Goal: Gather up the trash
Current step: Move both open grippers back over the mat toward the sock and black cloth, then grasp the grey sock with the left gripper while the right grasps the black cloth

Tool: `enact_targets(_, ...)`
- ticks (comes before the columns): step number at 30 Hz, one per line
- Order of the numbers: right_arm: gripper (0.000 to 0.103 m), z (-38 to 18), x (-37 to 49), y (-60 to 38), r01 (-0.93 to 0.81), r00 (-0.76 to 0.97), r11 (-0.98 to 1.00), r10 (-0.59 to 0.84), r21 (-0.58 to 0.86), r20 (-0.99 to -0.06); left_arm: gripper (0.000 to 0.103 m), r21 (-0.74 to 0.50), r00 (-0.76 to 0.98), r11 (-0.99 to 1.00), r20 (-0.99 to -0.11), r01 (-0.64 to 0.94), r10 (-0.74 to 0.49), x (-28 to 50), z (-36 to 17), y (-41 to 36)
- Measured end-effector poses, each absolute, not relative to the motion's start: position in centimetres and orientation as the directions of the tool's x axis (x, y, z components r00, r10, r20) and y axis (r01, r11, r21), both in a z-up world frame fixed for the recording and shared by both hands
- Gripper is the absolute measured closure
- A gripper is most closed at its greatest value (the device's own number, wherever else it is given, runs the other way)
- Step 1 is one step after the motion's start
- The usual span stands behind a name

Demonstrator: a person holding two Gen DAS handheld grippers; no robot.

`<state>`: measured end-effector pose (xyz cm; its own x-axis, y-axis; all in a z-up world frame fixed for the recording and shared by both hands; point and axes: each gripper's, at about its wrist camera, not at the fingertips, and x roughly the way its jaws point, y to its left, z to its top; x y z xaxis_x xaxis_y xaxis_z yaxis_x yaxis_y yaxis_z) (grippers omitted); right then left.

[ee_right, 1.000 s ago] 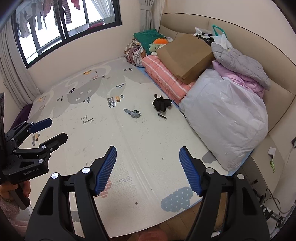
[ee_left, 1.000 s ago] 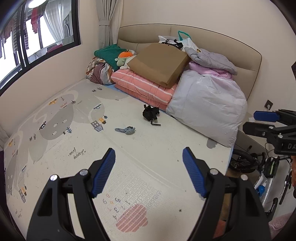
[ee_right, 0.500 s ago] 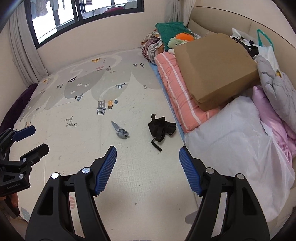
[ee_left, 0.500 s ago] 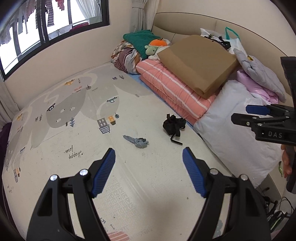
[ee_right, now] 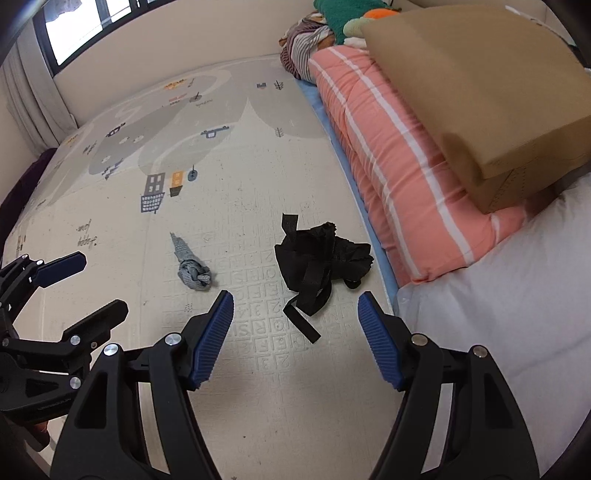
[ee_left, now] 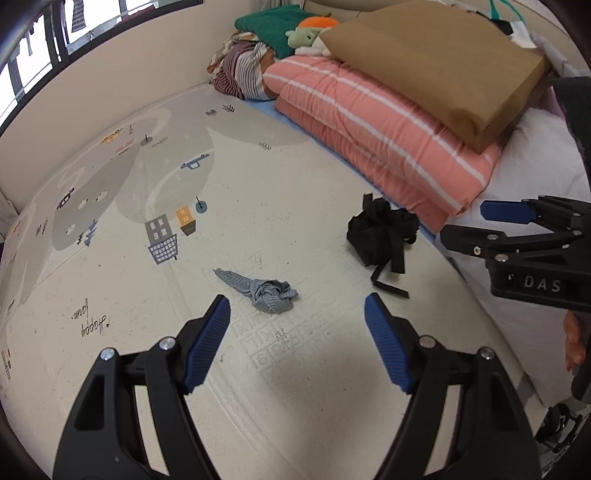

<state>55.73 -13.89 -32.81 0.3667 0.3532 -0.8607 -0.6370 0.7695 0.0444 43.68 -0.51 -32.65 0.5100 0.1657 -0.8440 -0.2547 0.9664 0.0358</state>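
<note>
1. A printed play mat (ee_left: 258,192) covers the broad surface under both grippers; little houses, vehicles and embossed letter squares show on it.
2. A pale, smooth bundle (ee_right: 498,314), maybe bagged bedding, lies along the mat's right side. What is inside cannot be made out.
3. A pink striped quilt (ee_left: 369,122) lies folded beside that bundle, with a blue edge showing beneath it at the mat.
4. A brown paper bag (ee_left: 436,55) lies flat on top of the quilt. It is closed toward both cameras, so its contents are hidden.
5. Folded textiles, a green one (ee_left: 269,22) over a striped one (ee_left: 240,70), are heaped at the far end, with a soft toy (ee_left: 306,33) beside them.
6. The left gripper (ee_left: 297,314) hangs above the mat with its jaws spread wide and nothing between them.
7. The right gripper (ee_right: 295,306) is likewise spread and empty, tilted down toward the mat.
8. A crumpled black piece with loose straps (ee_right: 317,258) lies on the mat just beside the quilt's edge, ahead of the right gripper.
9. A small grey wad (ee_left: 264,290) lies on the mat near the black piece but apart from it, just ahead of the left gripper's blue pads (ee_left: 207,343).
</note>
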Motion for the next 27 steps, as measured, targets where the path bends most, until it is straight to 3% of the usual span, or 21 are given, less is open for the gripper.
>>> enact_targets(12, 0.036, -43.4, 59.9, -11.0, -0.616, 0.364, 0.788, 0.304, 0.017, -0.88, 0.028, 0.077, 0.442, 0.961, -0.876, -0.265, 0.192, 49.3, -44.6, 2.8)
enact_targets(13, 0.038, -43.8, 60.1, -10.9, -0.615, 0.362, 0.788, 0.303, 0.018, -0.882, 0.028, 0.079, 0.438, 0.961, -0.878, -0.266, 0.194, 49.6, -45.1, 3.0)
enact_targets(15, 0.071, -44.8, 60.4, -10.7, -0.62, 0.348, 0.784, 0.3, 0.021, -0.888, 0.029, 0.079, 0.427, 0.959, -0.883, -0.272, 0.194, 50.0, -45.9, 3.2)
enact_targets(17, 0.076, -45.2, 60.5, -10.6, -0.623, 0.335, 0.782, 0.3, 0.029, -0.893, 0.037, 0.077, 0.42, 0.955, -0.886, -0.286, 0.197, 50.3, -46.5, 3.5)
enact_targets(19, 0.09, -45.1, 60.4, -10.7, -0.633, 0.332, 0.773, 0.307, 0.031, -0.892, 0.06, 0.082, 0.407, 0.95, -0.89, -0.303, 0.206, 50.3, -46.8, 3.7)
enact_targets(22, 0.092, -44.5, 60.0, -11.0, -0.644, 0.32, 0.764, 0.315, 0.039, -0.893, 0.072, 0.061, 0.414, 0.949, -0.89, -0.31, 0.193, 50.3, -46.2, 3.9)
enact_targets(27, 0.098, -42.5, 59.2, -11.6, -0.655, 0.307, 0.753, 0.334, 0.057, -0.891, 0.076, 0.057, 0.445, 0.957, -0.876, -0.285, 0.185, 50.0, -43.8, 3.1)
